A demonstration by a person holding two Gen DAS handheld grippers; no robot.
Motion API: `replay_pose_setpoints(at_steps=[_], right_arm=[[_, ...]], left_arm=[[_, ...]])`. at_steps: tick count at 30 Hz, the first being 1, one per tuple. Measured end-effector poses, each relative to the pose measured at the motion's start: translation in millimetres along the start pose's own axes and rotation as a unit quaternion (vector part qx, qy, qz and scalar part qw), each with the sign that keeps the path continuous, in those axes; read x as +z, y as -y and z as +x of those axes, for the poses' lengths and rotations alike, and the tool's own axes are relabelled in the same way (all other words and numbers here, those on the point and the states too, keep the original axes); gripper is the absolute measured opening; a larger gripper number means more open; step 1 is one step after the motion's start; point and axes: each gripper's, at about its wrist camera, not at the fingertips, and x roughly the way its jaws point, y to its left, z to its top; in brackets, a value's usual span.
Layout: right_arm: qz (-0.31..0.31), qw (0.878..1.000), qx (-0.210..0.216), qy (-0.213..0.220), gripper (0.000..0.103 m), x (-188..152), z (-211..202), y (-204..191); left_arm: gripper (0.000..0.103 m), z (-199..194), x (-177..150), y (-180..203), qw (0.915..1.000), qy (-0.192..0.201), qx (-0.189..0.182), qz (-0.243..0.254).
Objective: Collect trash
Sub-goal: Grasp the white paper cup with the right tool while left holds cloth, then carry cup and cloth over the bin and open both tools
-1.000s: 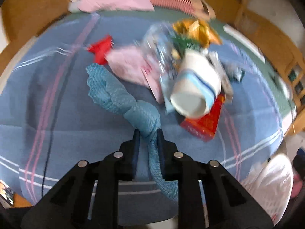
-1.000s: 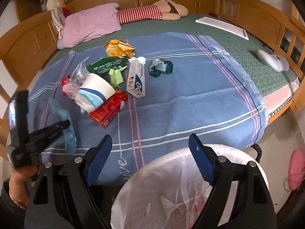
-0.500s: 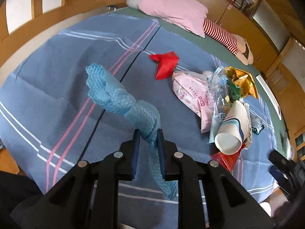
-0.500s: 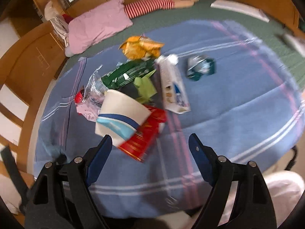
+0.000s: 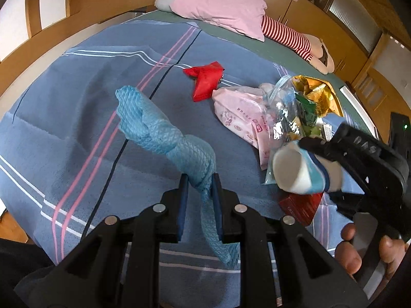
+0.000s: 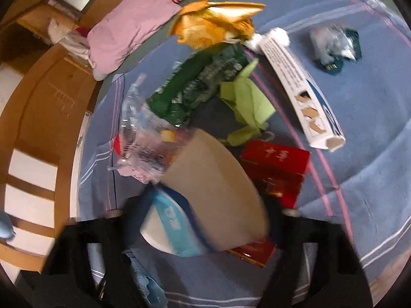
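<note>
My left gripper (image 5: 199, 182) is shut on a twisted blue mesh cloth (image 5: 164, 133), which it holds up over the blue striped blanket (image 5: 77, 107). A white paper cup (image 6: 210, 179) with a blue band lies on its side in the trash pile. My right gripper (image 6: 205, 205) straddles the cup and its jaws are closing, both fingers touching the cup's sides. The left wrist view shows that gripper (image 5: 316, 169) over the cup (image 5: 290, 169), with a person's fingers on its handle. The right view is blurred.
Around the cup lie a red box (image 6: 277, 164), a clear plastic bag (image 6: 143, 133), a green bag (image 6: 197, 82), light-green paper (image 6: 246, 100), an orange bag (image 6: 213, 23), a long white carton (image 6: 300, 89) and a red wrapper (image 5: 205, 79). A pink pillow (image 5: 218, 7) lies at the headboard.
My right gripper came down from above the white bin bag to the pile and narrowed around the paper cup. The left gripper drifted a little, still holding the mesh cloth.
</note>
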Motion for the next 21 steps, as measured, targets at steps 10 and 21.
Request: replay_pose_setpoints(at_steps=[10, 21], right_arm=[[-0.098, 0.993, -0.004, 0.062, 0.031, -17, -41, -24], [-0.212, 0.967, -0.07, 0.122, 0.031, -40, -83, -29]], left_arm=[[0.019, -13, -2, 11, 0.9988, 0.035, 0.014, 0.031], [0.019, -27, -6, 32, 0.9935, 0.068, 0.012, 0.09]])
